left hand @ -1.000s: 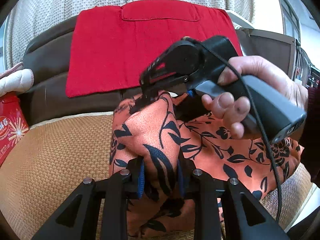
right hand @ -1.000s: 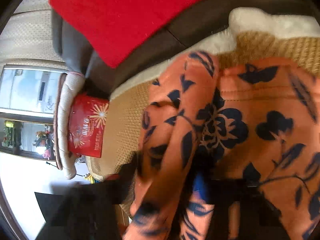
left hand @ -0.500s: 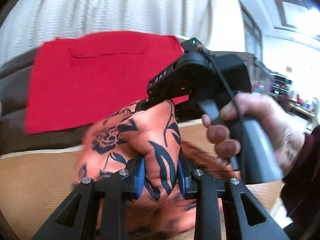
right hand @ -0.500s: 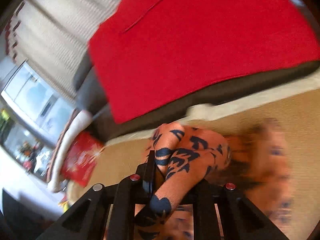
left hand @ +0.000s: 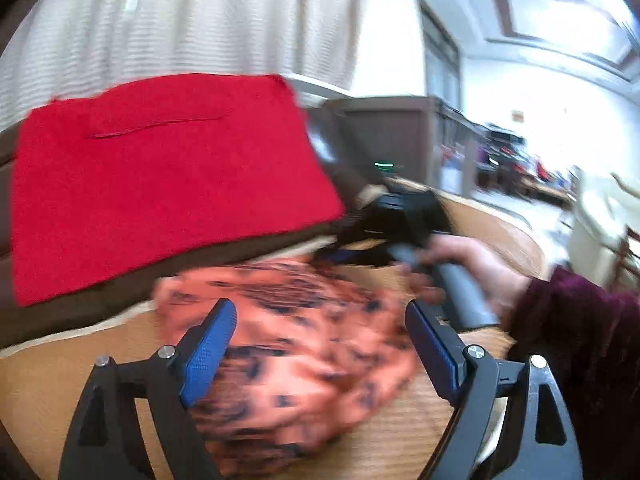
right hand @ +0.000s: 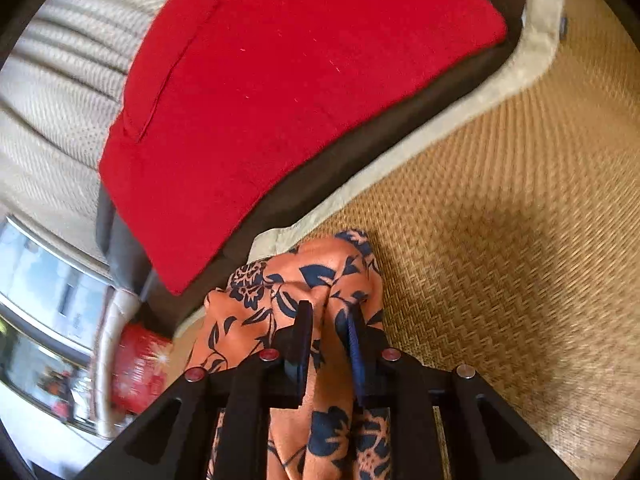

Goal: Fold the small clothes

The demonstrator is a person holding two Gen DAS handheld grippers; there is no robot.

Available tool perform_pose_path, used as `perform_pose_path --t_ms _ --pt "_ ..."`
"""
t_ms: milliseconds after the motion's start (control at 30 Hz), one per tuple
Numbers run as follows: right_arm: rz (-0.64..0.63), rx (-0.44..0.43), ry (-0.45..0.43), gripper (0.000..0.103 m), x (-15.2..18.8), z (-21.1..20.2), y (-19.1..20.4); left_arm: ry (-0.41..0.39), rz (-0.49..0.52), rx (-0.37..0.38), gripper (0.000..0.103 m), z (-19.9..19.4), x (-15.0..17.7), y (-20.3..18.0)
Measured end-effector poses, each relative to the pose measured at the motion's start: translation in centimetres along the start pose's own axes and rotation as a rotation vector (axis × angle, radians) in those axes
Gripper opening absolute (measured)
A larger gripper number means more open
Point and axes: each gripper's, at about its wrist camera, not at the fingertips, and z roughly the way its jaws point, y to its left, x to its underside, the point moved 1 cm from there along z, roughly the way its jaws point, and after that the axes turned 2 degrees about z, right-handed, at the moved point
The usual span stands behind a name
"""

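Observation:
An orange garment with a dark floral print (left hand: 304, 352) lies crumpled on the woven mat (left hand: 60, 392), blurred in the left wrist view. My left gripper (left hand: 320, 344) is open above it, blue pads wide apart, holding nothing. My right gripper (right hand: 328, 332) is shut on a fold of the same garment (right hand: 280, 292) and holds it above the mat (right hand: 500, 240). The right gripper and the hand on it also show in the left wrist view (left hand: 400, 216), beyond the garment.
A red cloth (left hand: 160, 176) (right hand: 300, 80) lies over the dark brown sofa back behind the mat. A red box (right hand: 136, 372) sits at the left end. Curtains hang behind. A wooden cabinet (left hand: 384, 136) stands at the right.
My left gripper has opened and let go of the garment, which dropped onto the mat. My right gripper still holds its fold and has moved away to the right.

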Motion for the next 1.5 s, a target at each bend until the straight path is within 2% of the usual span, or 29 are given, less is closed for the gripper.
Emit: perform_pose_path --t_ms 33,67,133,200,267,300,333,367,400,467,533,600,667,700,833,867,933,967,1033,1100,1167,1200,1300,1500 --pt "-0.036 0.028 -0.012 0.021 -0.3 -0.8 0.5 0.002 -0.025 -0.025 0.087 -0.7 0.7 1.5" --pt "-0.085 0.056 -0.041 0.021 -0.2 -1.6 1.9 0.006 -0.074 -0.087 0.087 -1.0 0.9 3.6" --pt "-0.151 0.056 -0.091 0.021 0.0 -2.6 4.4 0.035 -0.151 -0.184 0.087 -0.9 1.4 6.2" --pt "-0.187 0.032 -0.144 0.021 -0.1 -3.3 6.7 0.065 -0.233 -0.213 0.087 0.1 2.0 8.6" --pt "-0.203 0.007 -0.147 0.030 -0.3 -3.0 8.3 0.112 -0.290 -0.222 0.087 1.1 2.7 9.6" --pt "-0.204 0.008 -0.111 0.048 -0.3 -1.9 9.1 0.146 -0.294 -0.223 0.087 1.9 3.2 10.2" --pt "-0.198 0.018 -0.088 0.074 -0.3 -1.0 9.3 0.187 -0.280 -0.226 0.087 2.7 3.6 10.2" --pt "-0.190 0.047 -0.062 0.077 -0.2 0.6 9.3 0.236 -0.254 -0.221 0.087 3.8 4.2 9.6" --pt "-0.195 0.073 -0.039 0.077 -0.4 1.7 9.0 0.269 -0.235 -0.208 0.087 5.0 4.4 8.6" --pt "-0.187 0.231 0.087 0.076 -0.2 5.7 7.3 0.356 -0.182 -0.157 0.086 6.5 5.6 7.2" --pt "-0.155 0.367 0.156 0.077 0.7 8.5 4.4 0.395 -0.156 -0.128 0.086 7.9 6.2 5.8" --pt "-0.127 0.323 0.129 0.076 0.6 7.6 3.5 0.394 -0.160 -0.124 0.086 7.8 6.5 5.8" --pt "-0.121 0.342 0.119 0.076 0.7 5.6 4.3 0.395 -0.174 -0.123 0.086 7.6 6.5 6.2" --pt "-0.150 0.325 0.070 0.076 1.2 3.9 5.1 0.397 -0.183 -0.124 0.087 7.5 6.6 6.3" --pt "-0.257 0.275 0.024 0.074 3.8 -0.4 7.5 0.394 -0.180 -0.158 0.087 7.1 6.8 6.0" --pt "-0.278 0.267 0.008 0.070 4.5 -1.4 8.0 0.393 -0.173 -0.165 0.087 7.0 6.8 5.9" --pt "-0.300 0.258 -0.002 0.044 6.2 -2.7 8.8 0.390 -0.161 -0.181 0.087 6.3 6.8 5.1" --pt "-0.297 0.247 0.014 0.041 7.0 -3.1 8.8 0.389 -0.161 -0.185 0.087 6.2 6.9 5.1" --pt "-0.283 0.253 0.067 0.041 8.9 -2.7 8.2 0.388 -0.160 -0.189 0.087 6.2 6.9 4.9" --pt "-0.251 0.322 0.168 0.042 10.8 -0.7 5.5 0.394 -0.157 -0.191 0.087 6.6 6.9 4.4" --pt "-0.287 0.288 0.135 0.044 11.0 -0.7 5.0 0.389 -0.156 -0.201 0.087 7.0 5.9 4.5" --pt "-0.288 0.278 0.153 0.045 10.7 -0.7 4.9 0.387 -0.154 -0.203 0.087 7.2 5.8 4.2" --pt "-0.215 0.223 0.157 0.047 10.1 -0.9 3.5 0.384 -0.149 -0.207 0.088 7.1 6.0 4.1" --pt "-0.247 0.239 0.173 0.050 9.9 -0.1 4.1 0.386 -0.143 -0.213 0.089 7.3 6.0 4.0"
